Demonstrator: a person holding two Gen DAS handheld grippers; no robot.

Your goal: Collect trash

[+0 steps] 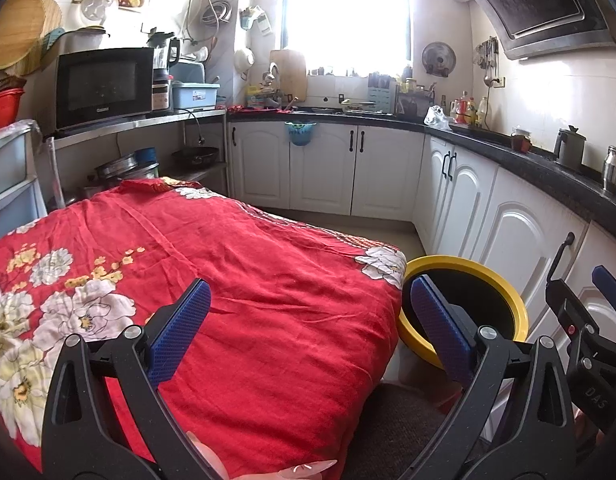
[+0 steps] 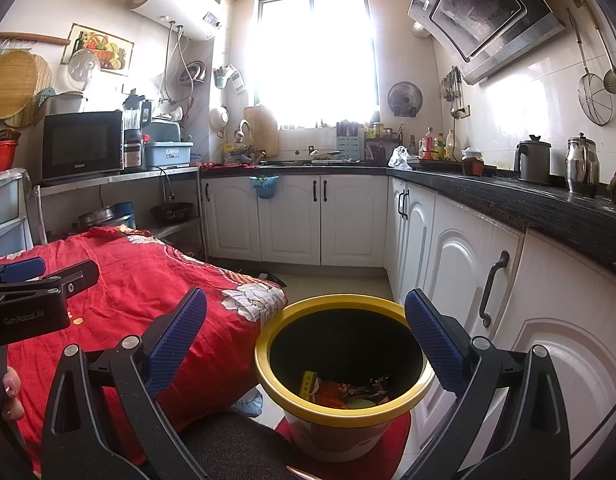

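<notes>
A yellow-rimmed trash bin (image 2: 268, 356) stands on the floor beside the table, and several wrappers and scraps (image 2: 343, 392) lie at its bottom. My right gripper (image 2: 306, 332) hangs open right above the bin's mouth, with nothing between its blue pads. My left gripper (image 1: 308, 320) is open and empty over the right end of the red flowered tablecloth (image 1: 236, 264). The same bin (image 1: 519, 312) shows just past the table's corner in the left wrist view. The right gripper (image 1: 603, 300) appears at the right edge there, and the left gripper (image 2: 24, 276) at the left edge of the right wrist view.
White cabinets (image 2: 459, 264) under a black counter (image 2: 527, 200) run close along the right of the bin. A dark chair seat (image 2: 228, 444) lies below the table's edge. A microwave (image 1: 104, 84) sits on a steel shelf at the left. A narrow strip of floor (image 2: 331, 280) leads toward the window.
</notes>
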